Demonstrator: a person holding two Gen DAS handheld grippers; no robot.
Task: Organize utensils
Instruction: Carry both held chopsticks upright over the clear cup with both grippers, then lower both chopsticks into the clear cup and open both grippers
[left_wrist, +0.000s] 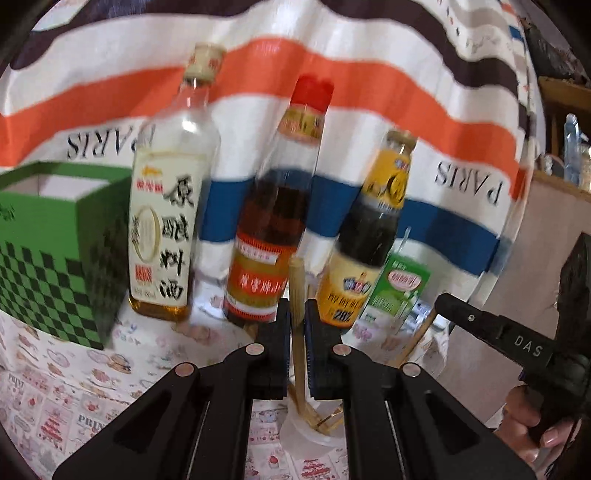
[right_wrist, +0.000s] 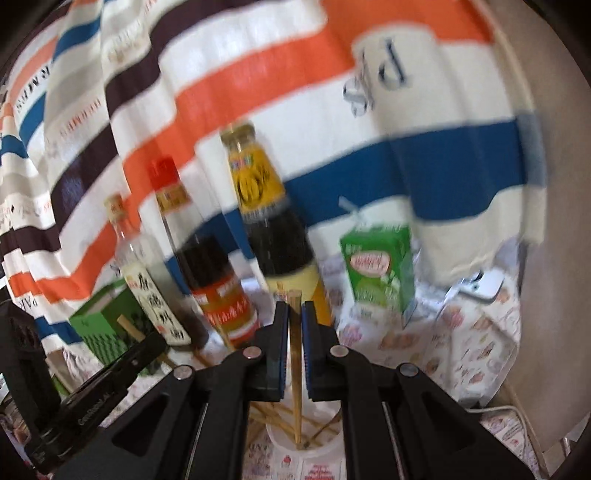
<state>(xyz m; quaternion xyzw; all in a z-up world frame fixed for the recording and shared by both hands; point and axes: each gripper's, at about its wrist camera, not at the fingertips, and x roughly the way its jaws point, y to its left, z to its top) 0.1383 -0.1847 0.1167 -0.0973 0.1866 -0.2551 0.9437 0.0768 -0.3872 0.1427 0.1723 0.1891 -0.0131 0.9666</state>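
Left tool (left_wrist: 297, 328) clenched on one bamboo chopstick (left_wrist: 296, 295), pads pressing both sides, stick upright between them with its top poking above the jaws. Right tool (right_wrist: 294, 325) likewise clenched on a second chopstick (right_wrist: 294, 354), lower end reaching down into a white cup (right_wrist: 306, 448) directly beneath. Several more chopsticks (right_wrist: 325, 428) leaning crossed inside that cup. Same cup (left_wrist: 314, 439) seen under the left tool, so both tools close together above it; right tool (left_wrist: 491, 328) visible at the right edge of the left view, gripped by a hand (left_wrist: 532, 428).

Just beyond the tools, three bottles in a row: clear cooking-wine bottle (left_wrist: 166, 229), red-capped bottle (left_wrist: 273, 229), yellow-labelled dark bottle (left_wrist: 365, 243). Green carton (left_wrist: 397, 291) beside the last, green checkered box (left_wrist: 51, 254) at far left. Striped cloth (left_wrist: 332, 110) hanging close behind. Little free room forward; patterned tabletop (left_wrist: 55, 398) open at the near left, and (right_wrist: 472, 350) to the right of the carton.
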